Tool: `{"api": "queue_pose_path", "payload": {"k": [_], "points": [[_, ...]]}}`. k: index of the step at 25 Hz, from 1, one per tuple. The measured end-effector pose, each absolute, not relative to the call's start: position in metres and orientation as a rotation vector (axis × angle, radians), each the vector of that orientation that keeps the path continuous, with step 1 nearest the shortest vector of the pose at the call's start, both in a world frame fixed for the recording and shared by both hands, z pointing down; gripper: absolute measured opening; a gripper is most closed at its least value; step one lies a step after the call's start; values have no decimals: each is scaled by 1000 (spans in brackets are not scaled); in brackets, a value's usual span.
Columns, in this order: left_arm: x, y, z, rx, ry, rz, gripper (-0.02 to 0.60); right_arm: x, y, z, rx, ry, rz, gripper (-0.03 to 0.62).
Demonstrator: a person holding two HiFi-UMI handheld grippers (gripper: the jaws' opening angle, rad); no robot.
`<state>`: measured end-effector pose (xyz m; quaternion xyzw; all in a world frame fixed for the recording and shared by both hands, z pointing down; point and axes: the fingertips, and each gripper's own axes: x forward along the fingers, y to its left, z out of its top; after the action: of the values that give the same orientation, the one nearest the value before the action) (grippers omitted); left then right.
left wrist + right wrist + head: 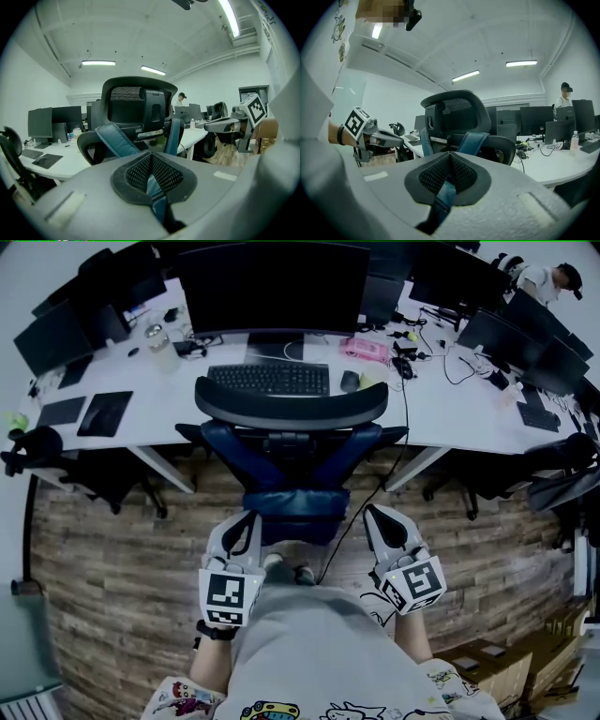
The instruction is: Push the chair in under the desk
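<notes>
The chair (291, 451) stands at the desk (441, 413), its black back facing me and level with the desk edge before the keyboard (269, 379), its wheels hidden beneath it. The left gripper (246, 519) and right gripper (377, 517) flank its blue lower back, each with jaws pressed together on nothing. I cannot tell whether their tips touch the chair.

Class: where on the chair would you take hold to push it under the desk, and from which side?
Probably the blue back struts, one on each side, from behind. The chair faces the desk, so its back is the open, reachable side.
</notes>
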<state>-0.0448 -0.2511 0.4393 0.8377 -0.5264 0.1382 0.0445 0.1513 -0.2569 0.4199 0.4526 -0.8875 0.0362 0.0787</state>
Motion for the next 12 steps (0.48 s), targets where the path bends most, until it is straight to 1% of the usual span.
{"api": "queue_pose_path", "payload": {"k": [12], "points": [[-41,-254,439,2564,-1614,422,9,155,-257,423,1356,-2651,107,0]]}}
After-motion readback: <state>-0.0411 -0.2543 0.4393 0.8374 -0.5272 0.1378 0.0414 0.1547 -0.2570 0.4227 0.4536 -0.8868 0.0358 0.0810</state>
